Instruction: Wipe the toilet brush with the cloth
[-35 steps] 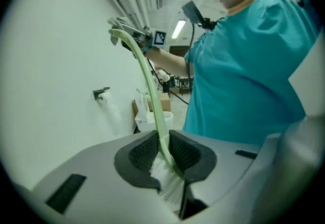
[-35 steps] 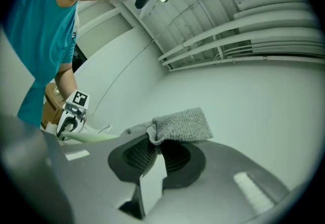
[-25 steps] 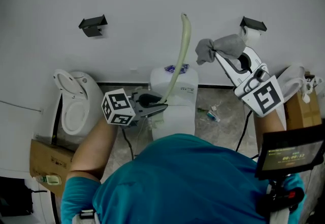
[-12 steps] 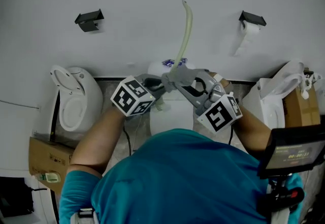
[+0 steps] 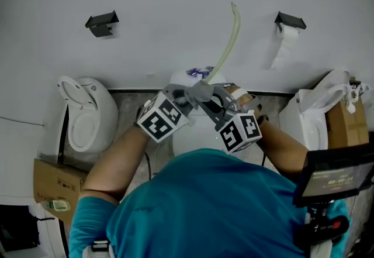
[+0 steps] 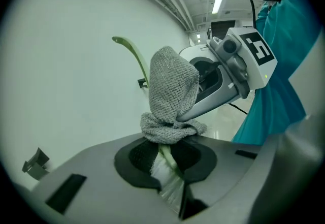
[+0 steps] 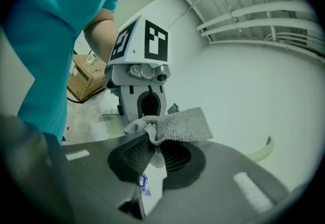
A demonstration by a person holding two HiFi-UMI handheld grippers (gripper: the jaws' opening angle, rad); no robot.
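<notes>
Currently the left gripper (image 6: 168, 161) is clamped narrow on the toilet brush (image 5: 230, 47) at its bristle end, just above the middle toilet (image 5: 196, 137), with the pale green handle slanting up from the toilet across the wall. The right gripper (image 7: 152, 155) is pinched on one end of the grey cloth (image 6: 172, 91), also above the toilet and nose-to-nose with the left one. The cloth is bunched against the brush stem right past the left pads, touching it; can't tell if it wraps fully round.
</notes>
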